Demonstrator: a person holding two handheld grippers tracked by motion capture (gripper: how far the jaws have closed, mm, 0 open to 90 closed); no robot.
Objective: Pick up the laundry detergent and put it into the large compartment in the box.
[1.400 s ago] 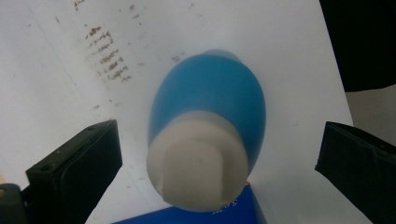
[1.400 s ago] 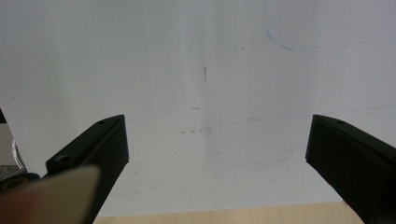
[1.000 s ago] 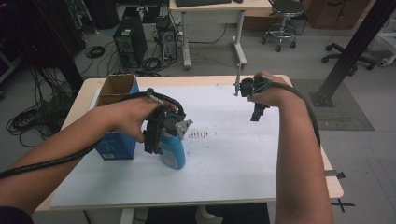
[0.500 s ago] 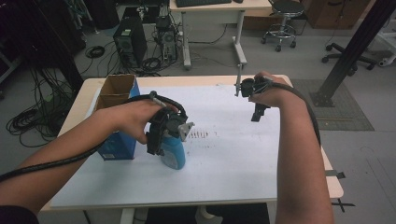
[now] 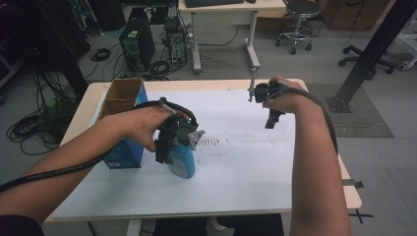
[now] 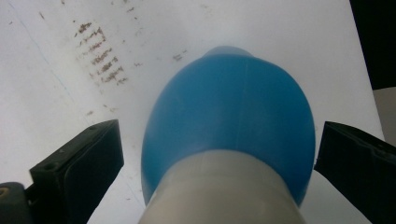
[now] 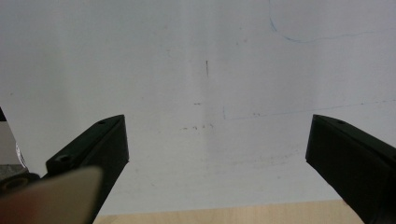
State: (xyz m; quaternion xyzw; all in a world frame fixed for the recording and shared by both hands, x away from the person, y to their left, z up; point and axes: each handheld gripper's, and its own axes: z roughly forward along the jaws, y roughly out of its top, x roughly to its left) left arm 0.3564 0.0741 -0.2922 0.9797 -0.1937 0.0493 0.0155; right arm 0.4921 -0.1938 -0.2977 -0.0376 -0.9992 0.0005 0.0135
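Note:
A blue plastic bottle (image 5: pixel 183 164) with a pale grey neck stands on the white sheet (image 5: pixel 241 167) left of the middle. My left gripper (image 5: pixel 171 148) reaches down over it, open. In the left gripper view the bottle (image 6: pixel 229 121) sits between the two jaws, with a small gap on each side, and my left gripper (image 6: pixel 219 154) does not squeeze it. My right gripper (image 5: pixel 272 119) hangs open above the sheet's far right part. The right gripper view has my right gripper (image 7: pixel 217 140) wide open over bare white sheet (image 7: pixel 205 56), nothing between its jaws.
An open blue cardboard box (image 5: pixel 120 103) stands just left of the bottle, behind my left forearm. Dark scribbled marks (image 5: pixel 210 142) lie on the sheet beside the bottle. A thin metal post (image 5: pixel 252 84) rises at the table's far edge near my right hand. The wooden table edge (image 5: pixel 355 196) runs along the right.
My left gripper has crept slightly to the right and settled around the bottle. The right gripper has stayed where it was.

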